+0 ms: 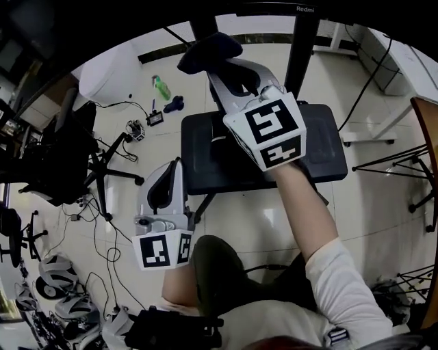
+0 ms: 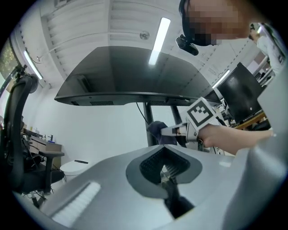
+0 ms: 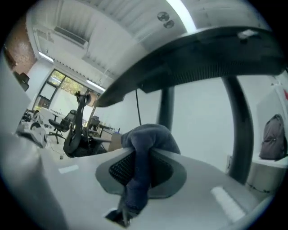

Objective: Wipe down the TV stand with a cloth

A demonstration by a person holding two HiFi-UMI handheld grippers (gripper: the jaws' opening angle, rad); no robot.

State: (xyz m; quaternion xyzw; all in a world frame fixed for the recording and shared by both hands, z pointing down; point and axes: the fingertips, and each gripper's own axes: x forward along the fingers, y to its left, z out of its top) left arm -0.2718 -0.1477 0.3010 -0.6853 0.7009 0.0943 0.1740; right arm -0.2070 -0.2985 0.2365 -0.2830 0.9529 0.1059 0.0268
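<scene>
A person looks down over their own knees at a black TV stand (image 1: 205,160) on a pale tiled floor (image 1: 239,225). Its flat dark base lies in front of them, and two dark posts (image 1: 301,41) rise from it toward a screen (image 1: 274,8) at the top edge. The right gripper (image 1: 216,67) is stretched forward over the base, with its jaws clenched on a dark blue cloth (image 1: 207,51). The cloth bunches into a soft lump at the jaw tips and a strip of it trails back between them. The lump sits at the left-hand post, above the base; whether it touches the post cannot be told. The left gripper (image 1: 172,171) is held low and back, near the person's knee and just beside the front left corner of the base. Its jaws are closed together with nothing between them. To the left, on the floor, stand a black office chair (image 1: 68,157) and a green bottle (image 1: 161,87) among loose cables (image 1: 102,253).
</scene>
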